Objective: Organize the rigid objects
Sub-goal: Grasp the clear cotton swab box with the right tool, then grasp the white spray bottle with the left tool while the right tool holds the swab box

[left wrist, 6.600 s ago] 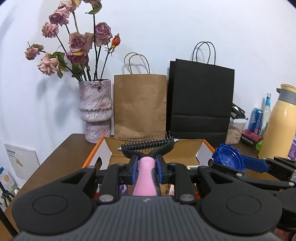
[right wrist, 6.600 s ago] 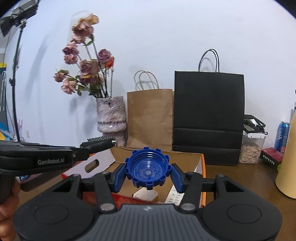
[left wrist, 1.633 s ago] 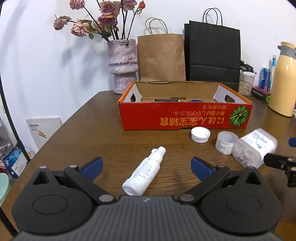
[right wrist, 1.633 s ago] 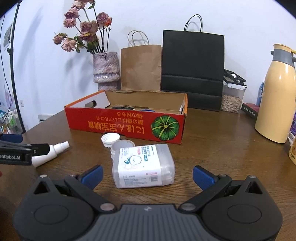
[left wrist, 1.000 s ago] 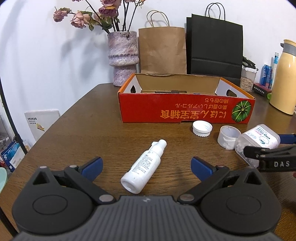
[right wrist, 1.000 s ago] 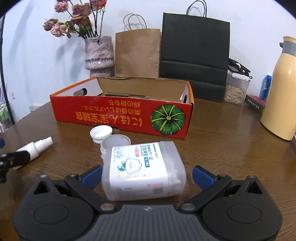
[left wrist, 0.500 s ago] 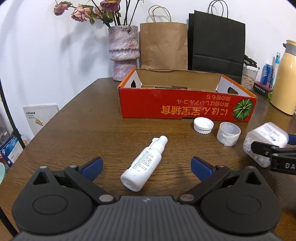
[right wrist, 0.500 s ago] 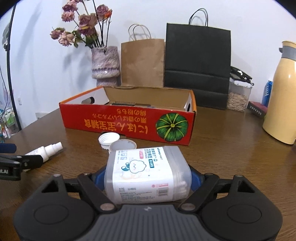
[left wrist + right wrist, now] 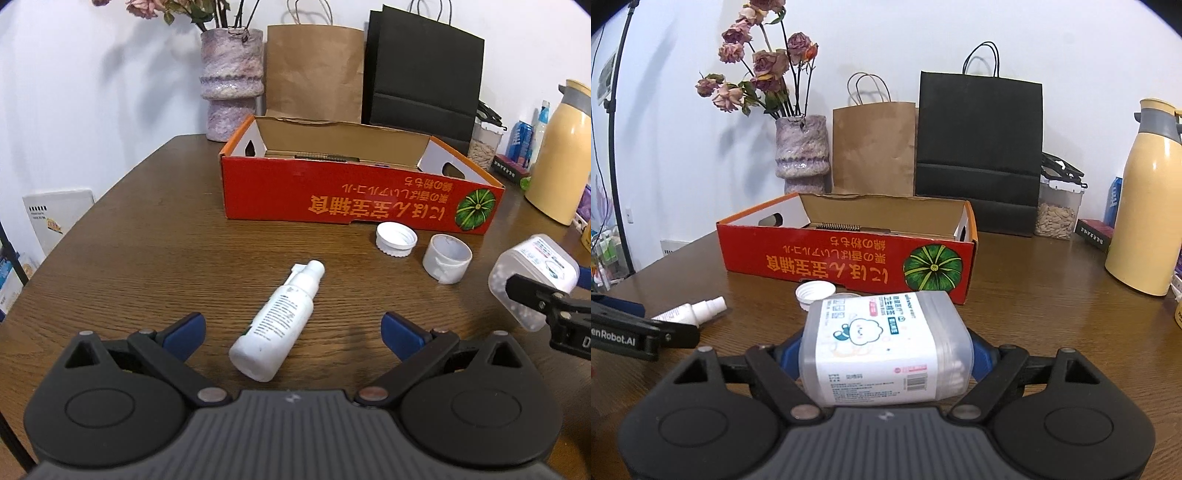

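Observation:
My right gripper (image 9: pixel 884 347) is shut on a clear plastic box of cotton swabs (image 9: pixel 886 349), held lying sideways just above the wooden table; the same box (image 9: pixel 532 275) shows at the right edge of the left wrist view. My left gripper (image 9: pixel 293 328) stands open over a white spray bottle (image 9: pixel 280 321) that lies on the table between its blue pads, untouched. The bottle (image 9: pixel 690 312) also shows at the left of the right wrist view. Behind stands the red cardboard box (image 9: pixel 354 199) (image 9: pixel 849 258), open at the top, with a comb-like tool inside.
A white screw cap (image 9: pixel 396 240) and a white cup-shaped lid (image 9: pixel 447 258) lie in front of the red box. A vase of dried roses (image 9: pixel 801 147), brown and black paper bags (image 9: pixel 979 147), a seed jar and a yellow thermos (image 9: pixel 1145 206) line the back and right.
My right gripper closed on the swab box and lifted it slightly off the table. My left gripper stayed open over the spray bottle, tilting down a little.

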Motion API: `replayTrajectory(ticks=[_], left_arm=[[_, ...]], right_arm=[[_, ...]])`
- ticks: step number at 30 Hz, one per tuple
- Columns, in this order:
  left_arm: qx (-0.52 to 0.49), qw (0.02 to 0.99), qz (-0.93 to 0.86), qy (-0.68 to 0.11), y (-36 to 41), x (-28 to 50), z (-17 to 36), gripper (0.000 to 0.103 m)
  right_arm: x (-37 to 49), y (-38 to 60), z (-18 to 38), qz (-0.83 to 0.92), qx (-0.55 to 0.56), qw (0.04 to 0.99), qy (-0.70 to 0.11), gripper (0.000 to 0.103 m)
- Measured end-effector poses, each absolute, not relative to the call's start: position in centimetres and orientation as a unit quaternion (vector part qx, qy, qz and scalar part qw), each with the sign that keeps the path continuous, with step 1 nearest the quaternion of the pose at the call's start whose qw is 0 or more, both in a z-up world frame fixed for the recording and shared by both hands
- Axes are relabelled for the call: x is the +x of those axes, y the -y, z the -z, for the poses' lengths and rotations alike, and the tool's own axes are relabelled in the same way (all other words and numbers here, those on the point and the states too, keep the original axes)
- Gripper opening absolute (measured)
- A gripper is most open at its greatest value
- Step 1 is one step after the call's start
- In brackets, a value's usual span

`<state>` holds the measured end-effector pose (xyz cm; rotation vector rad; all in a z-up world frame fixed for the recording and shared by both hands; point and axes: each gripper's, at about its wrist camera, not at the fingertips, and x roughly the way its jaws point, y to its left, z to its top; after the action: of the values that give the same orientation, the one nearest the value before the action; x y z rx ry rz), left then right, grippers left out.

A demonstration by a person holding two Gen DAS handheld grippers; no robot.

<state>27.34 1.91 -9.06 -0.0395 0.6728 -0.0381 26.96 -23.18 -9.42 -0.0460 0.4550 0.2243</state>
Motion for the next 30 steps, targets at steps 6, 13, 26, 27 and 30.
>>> replayTrajectory(ticks=[6,13,26,27,30], left_arm=[[-0.026,0.938,0.006,-0.345,-2.7,28.4,9.5,0.103],[-0.026,0.936,0.014,-0.352,-2.7,28.8,9.8,0.080],[-0.025,0.942,0.034,-0.332,-2.3,28.3,9.6,0.034],[-0.026,0.943,0.033,-0.329,-2.3,28.2,9.5,0.034],[-0.016,0.948,0.021,-0.318,-2.0,27.9,9.3,0.034]], right_arm=[[26.6,23.1,9.4,-0.116,-0.021,0.969,-0.219,0.083],[26.2,22.8,9.2,-0.118,-0.024,0.970,-0.213,0.083],[25.8,22.5,9.2,-0.122,-0.023,0.970,-0.211,0.083],[25.8,22.4,9.2,-0.122,-0.023,0.970,-0.211,0.083],[25.7,22.3,9.2,-0.123,-0.023,0.970,-0.209,0.083]])
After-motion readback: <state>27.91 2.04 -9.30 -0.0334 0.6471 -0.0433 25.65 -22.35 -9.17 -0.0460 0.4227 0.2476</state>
